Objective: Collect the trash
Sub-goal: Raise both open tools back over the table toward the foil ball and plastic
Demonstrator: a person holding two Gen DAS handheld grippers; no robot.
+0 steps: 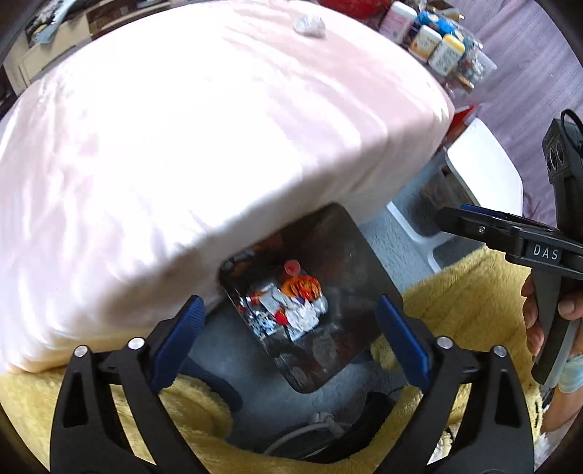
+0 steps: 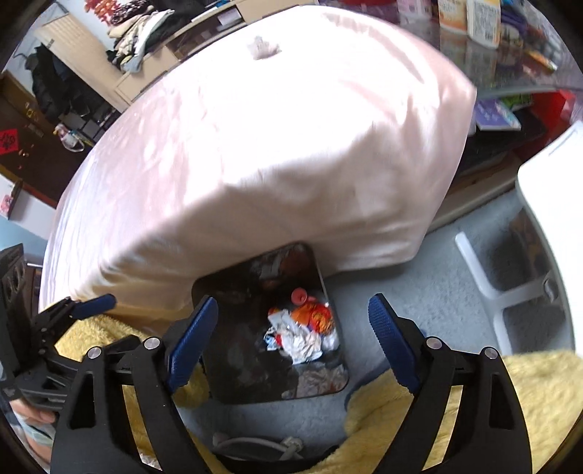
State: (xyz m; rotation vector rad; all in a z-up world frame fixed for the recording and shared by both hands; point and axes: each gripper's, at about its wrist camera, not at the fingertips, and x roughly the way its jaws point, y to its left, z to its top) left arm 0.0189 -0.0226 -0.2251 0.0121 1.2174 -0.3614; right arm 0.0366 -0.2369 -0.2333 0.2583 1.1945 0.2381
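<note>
Left gripper (image 1: 288, 339) and right gripper (image 2: 293, 344) spread wide, nothing between the blue pads, poised above a dark rectangular bin (image 2: 233, 357) on grey carpet, crumpled wrappers (image 2: 304, 333) inside. Beyond, on the pale pink bedsheet (image 1: 204, 146), a crumpled white tissue (image 1: 309, 24).

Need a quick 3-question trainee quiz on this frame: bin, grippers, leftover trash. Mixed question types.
1. True or false: the left gripper holds a wrapper.
2. Where does the crumpled white paper lie?
A) in the bin
B) on the pink cloth
C) on the yellow blanket
3. Fill in: the black bin stands on the floor, partly under the edge of the ____ cloth.

Key:
1. False. Both it and the right gripper are open and empty above the bin, where the wrappers already lie.
2. B
3. pink
</note>
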